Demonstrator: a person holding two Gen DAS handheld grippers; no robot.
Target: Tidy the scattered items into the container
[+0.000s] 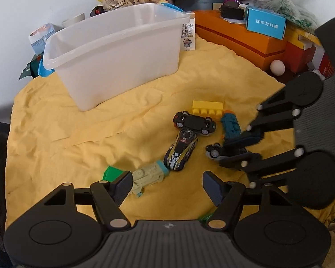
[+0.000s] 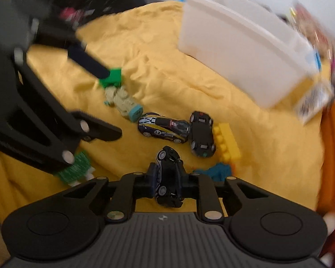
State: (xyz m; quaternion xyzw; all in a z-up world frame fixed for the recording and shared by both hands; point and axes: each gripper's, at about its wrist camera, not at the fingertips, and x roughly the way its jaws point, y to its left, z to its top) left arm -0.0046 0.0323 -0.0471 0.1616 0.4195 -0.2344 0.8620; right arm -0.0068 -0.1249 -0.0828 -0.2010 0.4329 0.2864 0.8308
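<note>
A white plastic bin [image 1: 114,51] stands on the yellow cloth [image 1: 55,120]; it also shows in the right wrist view [image 2: 239,51]. My left gripper [image 1: 167,185] is open, just above a pale green toy [image 1: 148,176] and a green block [image 1: 111,173]. My right gripper [image 2: 167,178] is shut on a dark blue toy car [image 2: 168,178]; it also shows in the left wrist view [image 1: 239,151]. A number 13 race car [image 1: 182,149], an overturned black car [image 1: 194,122], a yellow brick [image 1: 207,107] and a teal toy [image 1: 231,126] lie on the cloth.
Orange boxes [image 1: 241,35], a blue card box [image 1: 265,22], bags and toys crowd the back. A white ball [image 1: 277,67] lies by the boxes. A green ridged piece [image 2: 74,167] lies under the left gripper in the right wrist view.
</note>
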